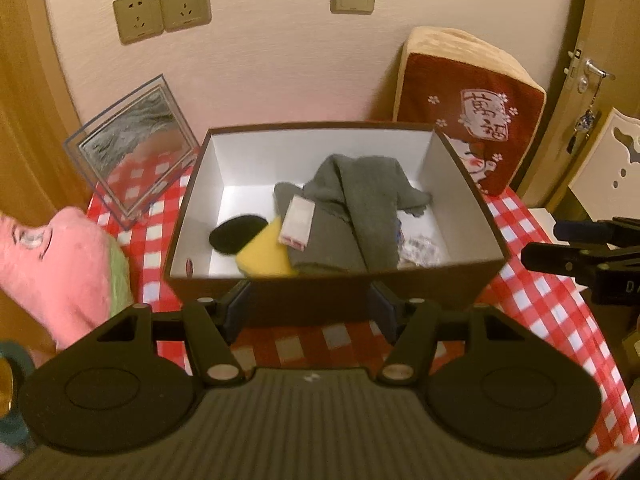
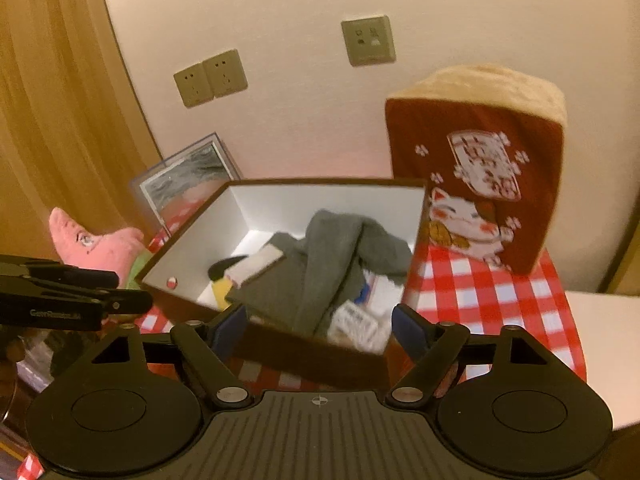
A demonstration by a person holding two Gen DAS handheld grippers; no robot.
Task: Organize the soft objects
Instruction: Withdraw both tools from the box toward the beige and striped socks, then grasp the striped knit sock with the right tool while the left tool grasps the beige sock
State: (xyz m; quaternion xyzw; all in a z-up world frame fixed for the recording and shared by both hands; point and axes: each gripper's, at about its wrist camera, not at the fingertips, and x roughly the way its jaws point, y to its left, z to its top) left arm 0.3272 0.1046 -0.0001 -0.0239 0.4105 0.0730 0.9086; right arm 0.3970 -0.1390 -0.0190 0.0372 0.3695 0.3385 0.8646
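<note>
A brown box (image 1: 472, 276) with a white inside stands on the checked table. It holds a grey cloth (image 1: 352, 208), a yellow sponge (image 1: 264, 256), a black round pad (image 1: 236, 232), a pink-white packet (image 1: 298, 222) and a patterned item (image 1: 422, 250). The box (image 2: 320, 364) and grey cloth (image 2: 316, 272) also show in the right wrist view. My left gripper (image 1: 310, 308) is open and empty just in front of the box. My right gripper (image 2: 320, 328) is open and empty over the box's near corner. A pink plush (image 1: 56, 268) lies left of the box.
A red lucky-cat cushion (image 1: 476, 120) leans on the wall behind the box on the right. A clear framed mirror (image 1: 132, 148) leans at the back left. The red-white checked cloth (image 1: 536, 304) covers the table. A door with a handle (image 1: 592, 68) is far right.
</note>
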